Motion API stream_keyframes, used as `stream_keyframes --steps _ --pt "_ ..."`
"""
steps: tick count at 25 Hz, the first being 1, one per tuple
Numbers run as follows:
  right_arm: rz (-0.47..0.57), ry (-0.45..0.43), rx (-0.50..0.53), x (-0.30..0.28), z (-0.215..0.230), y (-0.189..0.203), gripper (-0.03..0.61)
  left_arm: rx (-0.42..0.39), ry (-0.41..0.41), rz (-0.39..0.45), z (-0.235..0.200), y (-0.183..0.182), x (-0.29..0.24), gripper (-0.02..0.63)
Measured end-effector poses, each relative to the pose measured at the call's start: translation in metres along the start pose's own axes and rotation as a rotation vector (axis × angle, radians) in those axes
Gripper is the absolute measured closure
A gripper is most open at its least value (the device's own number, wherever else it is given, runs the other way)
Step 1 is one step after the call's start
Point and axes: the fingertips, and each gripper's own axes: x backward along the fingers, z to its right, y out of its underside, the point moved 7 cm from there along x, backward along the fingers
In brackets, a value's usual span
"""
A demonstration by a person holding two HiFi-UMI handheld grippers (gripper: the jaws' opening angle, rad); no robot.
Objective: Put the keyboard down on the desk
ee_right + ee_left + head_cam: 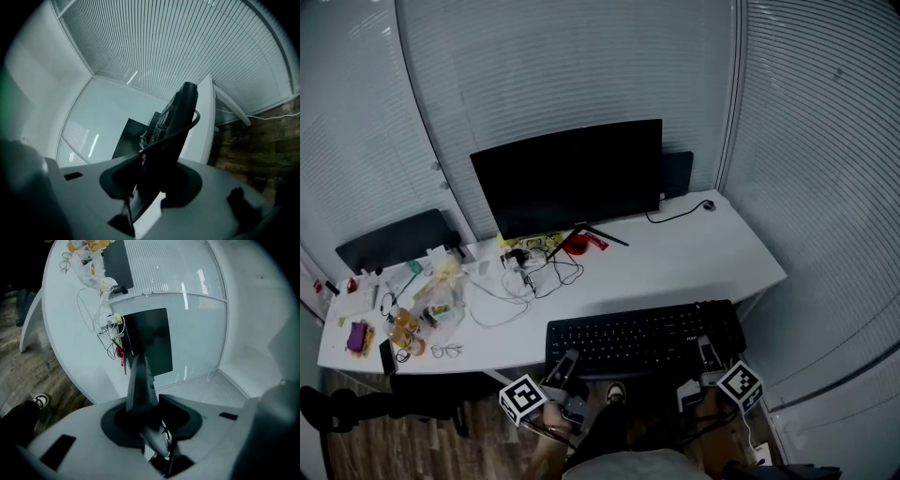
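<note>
1. The keyboard [645, 337], black and full-width, lies flat across the near edge of the white desk [694, 258]. It is carried by its front rim, one gripper at each end.
2. The left gripper [569, 362] has its jaws clamped on the keyboard's left front corner. In the left gripper view the board runs away edge-on from between the jaws.
3. The right gripper [705, 350] has its jaws closed on the right front corner. Its own view shows the board edge-on with a dark cord looping beside it.
4. From the head view I cannot tell whether the keyboard's far side touches the desktop or sits just above it. Its near side overhangs the edge.
5. The desk has a curved front, and its right half is mostly bare.
6. A dark monitor [572, 176] stands at the back centre. A mouse [708, 204] sits near the back right corner, its cord running toward the screen.
7. Loose cables [530, 272] tangle in front of the monitor's foot.
8. The left end is cluttered, with a plastic bag [441, 300] and glasses [445, 351] near the front edge.
9. A dark chair [394, 239] stands behind the left end.
10. Pale slatted blinds [825, 141] cover the walls behind and to the right.
11. The floor [412, 445] is dark wood planking.
</note>
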Motion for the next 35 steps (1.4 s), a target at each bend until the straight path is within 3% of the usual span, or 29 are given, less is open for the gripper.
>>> stream_keyframes --steps 12,22,27,35 --pt "0.029 -0.028 0.007 -0.046 -0.002 -0.022 0.448 -0.048 0.033 -0.006 0.004 -0.02 -0.048 0.494" --pt "0.014 -0.008 0.008 -0.111 0.008 -0.045 0.448 -0.024 0.024 -0.009 -0.01 -0.041 -0.112 0.494" --pt "0.029 -0.025 0.018 -0.147 0.001 -0.066 0.448 -0.017 0.059 -0.014 0.0 -0.057 -0.152 0.494" --pt "0.027 -0.025 0.006 -0.206 0.006 -0.076 0.448 -0.043 0.022 -0.033 -0.006 -0.088 -0.2 0.494"
